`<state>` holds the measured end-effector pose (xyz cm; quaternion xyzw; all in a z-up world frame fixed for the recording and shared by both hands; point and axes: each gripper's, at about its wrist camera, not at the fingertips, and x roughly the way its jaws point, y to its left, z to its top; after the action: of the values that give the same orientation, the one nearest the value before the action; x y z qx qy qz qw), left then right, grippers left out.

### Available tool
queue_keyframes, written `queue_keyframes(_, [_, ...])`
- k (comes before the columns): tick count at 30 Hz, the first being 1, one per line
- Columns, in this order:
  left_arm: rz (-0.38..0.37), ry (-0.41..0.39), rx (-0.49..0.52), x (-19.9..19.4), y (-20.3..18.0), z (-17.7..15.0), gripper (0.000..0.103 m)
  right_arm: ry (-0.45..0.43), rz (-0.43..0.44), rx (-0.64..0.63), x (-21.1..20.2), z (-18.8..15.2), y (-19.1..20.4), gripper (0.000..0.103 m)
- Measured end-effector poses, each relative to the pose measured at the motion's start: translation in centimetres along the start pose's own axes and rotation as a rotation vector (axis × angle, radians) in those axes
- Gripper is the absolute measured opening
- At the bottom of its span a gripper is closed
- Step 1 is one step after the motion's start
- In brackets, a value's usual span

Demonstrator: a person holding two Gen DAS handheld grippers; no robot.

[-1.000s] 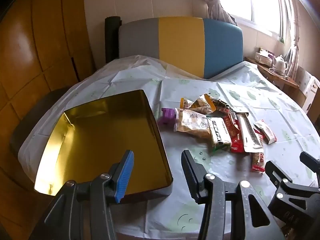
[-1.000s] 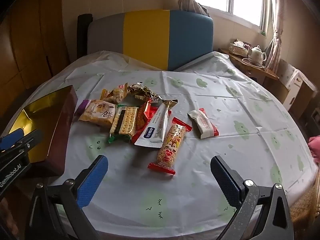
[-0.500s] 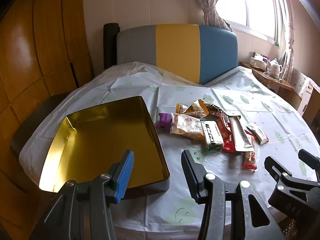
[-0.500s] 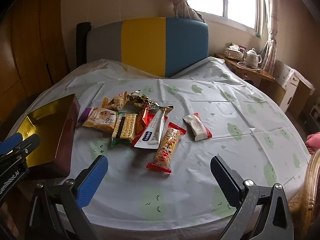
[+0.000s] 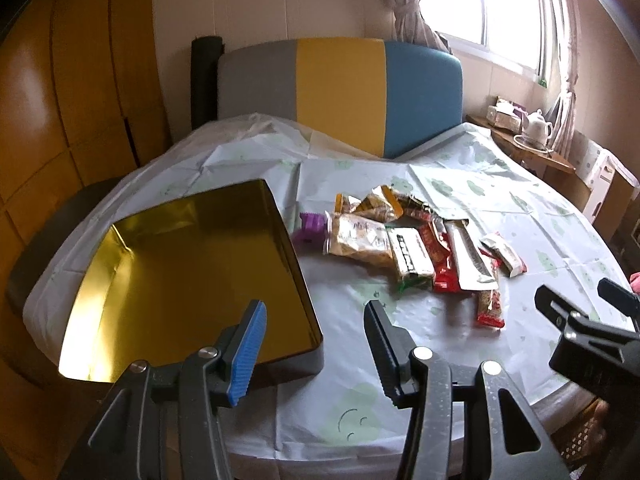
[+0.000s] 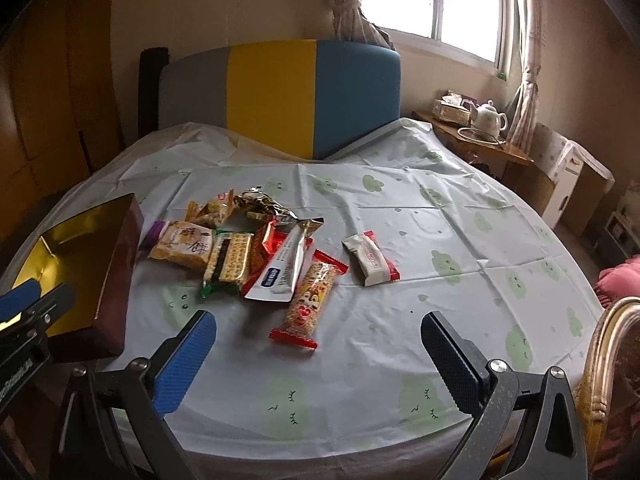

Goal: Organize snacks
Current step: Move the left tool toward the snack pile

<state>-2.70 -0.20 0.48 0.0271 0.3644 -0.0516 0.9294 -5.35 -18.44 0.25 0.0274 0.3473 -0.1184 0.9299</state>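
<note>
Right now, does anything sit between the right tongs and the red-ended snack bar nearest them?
Nothing visible: only bare tablecloth lies between the open right tongs and the red-ended snack bar.

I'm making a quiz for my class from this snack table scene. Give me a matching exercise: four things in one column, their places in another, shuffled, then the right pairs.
Things:
1. gold-lined rectangular box
2. long red puffed-rice bar
3. white and red wrapped snack
4. white teapot

Places:
a. lying alone, right of the pile
b. side table by the window
c. left edge of the table
d. nearest the right tool

Pairs: 1-c, 2-d, 3-a, 4-b
</note>
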Motion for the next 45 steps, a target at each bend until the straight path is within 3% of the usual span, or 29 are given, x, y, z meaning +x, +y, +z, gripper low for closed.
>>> queue_keyframes(30, [-0.059, 0.109, 0.113, 4.7, -3.6, 0.7, 0.052, 0.086, 0.055, -0.041, 6.7, 4.9, -3.4, 0.103])
queue_keyframes(35, [-0.093, 0.135, 0.127, 5.6, -4.5, 0.9, 0.052, 0.131, 0.108, -0.048, 8.3, 7.3, -4.8, 0.103])
queue_keyframes(43, [-0.233, 0.225, 0.102, 7.1, -6.0, 1.6, 0.058, 0.238, 0.134, -0.056, 13.7, 9.3, -7.6, 0.103])
queue_keyframes(45, [-0.216, 0.255, 0.112, 7.8, -6.5, 1.7, 0.058, 0.255, 0.151, -0.034, 14.8, 8.9, -8.2, 0.103])
